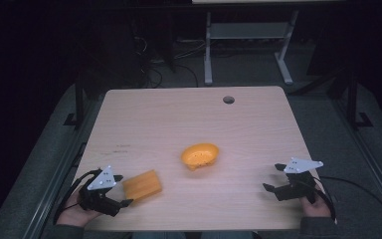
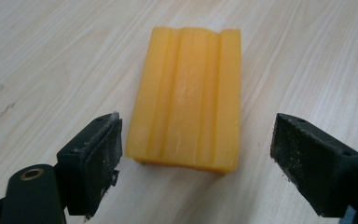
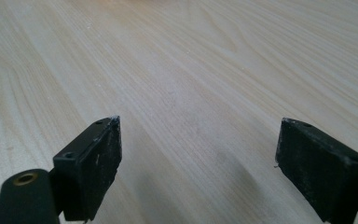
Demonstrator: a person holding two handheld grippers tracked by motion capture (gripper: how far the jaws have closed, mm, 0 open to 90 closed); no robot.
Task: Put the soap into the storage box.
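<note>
Table (image 1: 258,114): pale wood-grain top with one round cable hole near the far edge.

Block (image 1: 142,185): yellow-orange, oblong, ribbed lengthwise on its upper face. It lies flat near the table's front-left corner, just ahead of the left gripper and apart from it. In the left gripper view the block (image 2: 186,98) sits between and slightly beyond the two black jaws, its long axis running away from the camera. Judged light, fairly stiff and perhaps faintly spongy; its matt surface is unlikely to slip. Best taken across the two long smooth sides, near the close end, where the jaws already line up.

Bowl (image 1: 200,155): small, orange, shallow, resting open side up near the table's middle, well apart from the block.

Left gripper (image 1: 122,190): held in the person's left hand; jaws spread wide, gripping nothing, wider than the block.

Right gripper (image 1: 274,178): held in the right hand near the front-right edge; jaws likewise spread over bare tabletop, holding nothing.
</note>
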